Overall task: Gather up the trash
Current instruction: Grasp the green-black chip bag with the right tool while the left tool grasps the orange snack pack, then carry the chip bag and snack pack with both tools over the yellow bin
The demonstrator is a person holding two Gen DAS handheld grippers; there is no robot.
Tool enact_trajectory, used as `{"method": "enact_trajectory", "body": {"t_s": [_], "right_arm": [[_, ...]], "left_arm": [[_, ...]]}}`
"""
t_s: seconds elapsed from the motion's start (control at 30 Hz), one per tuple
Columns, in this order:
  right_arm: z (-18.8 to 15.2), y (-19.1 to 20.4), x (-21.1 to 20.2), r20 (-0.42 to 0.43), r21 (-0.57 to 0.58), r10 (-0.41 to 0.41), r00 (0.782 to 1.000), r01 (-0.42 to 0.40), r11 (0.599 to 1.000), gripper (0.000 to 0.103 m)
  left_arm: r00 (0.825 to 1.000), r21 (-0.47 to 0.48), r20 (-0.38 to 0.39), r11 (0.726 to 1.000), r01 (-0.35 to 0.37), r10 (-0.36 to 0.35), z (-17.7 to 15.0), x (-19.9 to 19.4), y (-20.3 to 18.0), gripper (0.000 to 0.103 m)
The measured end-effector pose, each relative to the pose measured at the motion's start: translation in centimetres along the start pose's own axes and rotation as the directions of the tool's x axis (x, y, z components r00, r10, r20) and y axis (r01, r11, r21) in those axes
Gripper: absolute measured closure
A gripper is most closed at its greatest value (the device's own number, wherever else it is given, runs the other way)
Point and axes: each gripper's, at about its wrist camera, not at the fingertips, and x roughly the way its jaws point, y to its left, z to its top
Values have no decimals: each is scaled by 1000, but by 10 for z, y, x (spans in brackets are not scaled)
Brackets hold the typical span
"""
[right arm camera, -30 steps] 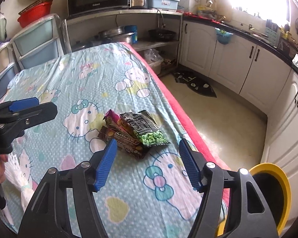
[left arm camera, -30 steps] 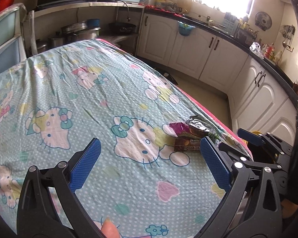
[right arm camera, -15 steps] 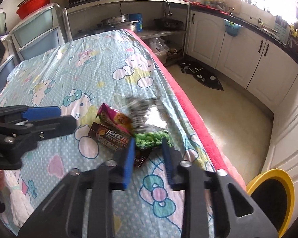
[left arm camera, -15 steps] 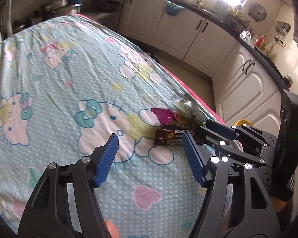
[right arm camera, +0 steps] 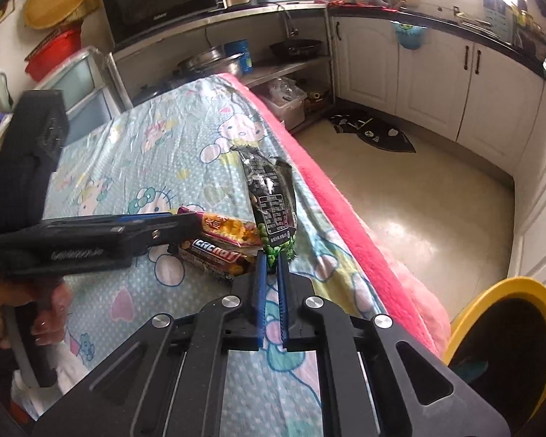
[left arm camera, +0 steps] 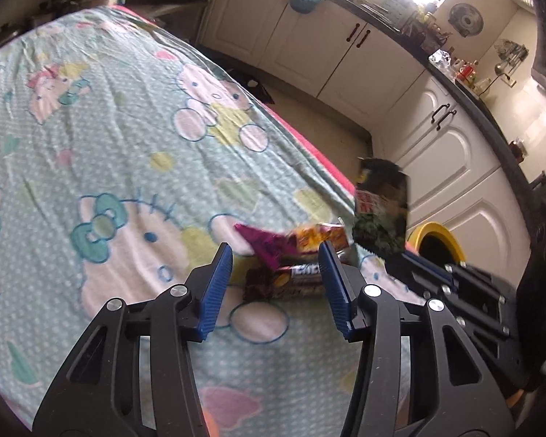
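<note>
Trash sits in a small heap near the right edge of your table, on the pale blue cartoon-cat cloth (right arm camera: 134, 167). Your right gripper (right arm camera: 272, 259) is clenched on the green end of the crinkled black-and-green snack packet (right arm camera: 271, 196), which stands up from the blue pads above the cloth. Your left gripper (left arm camera: 275, 260) is closing, its blue pads either side of the brown chocolate-bar wrapper (left arm camera: 291, 284) but not yet pressing it; the pink-and-orange foil wrapper (left arm camera: 291, 242) lies just beyond, touching it. Past the cloth's pink border (right arm camera: 345, 218) you have open tiled floor (right arm camera: 436, 200) up to the white cabinets (right arm camera: 433, 83). Your yellow-rimmed black bin (right arm camera: 491, 291) stands just beside the table's near right corner.
</note>
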Motion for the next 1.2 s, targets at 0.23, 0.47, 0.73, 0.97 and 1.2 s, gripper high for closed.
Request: {"method": "enact_trajectory", "body": {"t_s": [0.23, 0.47, 0.73, 0.97, 1.2], "right_arm": [[-8, -4, -27, 46, 17, -3, 999, 2, 1000, 98], [-18, -11, -64, 119, 52, -4, 993, -3, 999, 98], [-28, -24, -104, 181, 93, -36, 983, 20, 995, 98], [-39, -34, -135, 220, 131, -88, 972, 60, 990, 98], [-58, -53, -163, 243, 180, -155, 957, 113, 977, 98]], "left_arm": [[1000, -12, -6, 1000, 0, 0, 9, 8, -3, 85], [998, -13, 55, 1000, 1, 0, 9, -14, -4, 88], [990, 30, 141, 1000, 4, -9, 8, -50, -24, 88], [980, 93, 195, 995, 27, -45, 0, -75, -58, 88], [973, 165, 218, 986, 39, -75, -5, -78, -101, 88]]}}
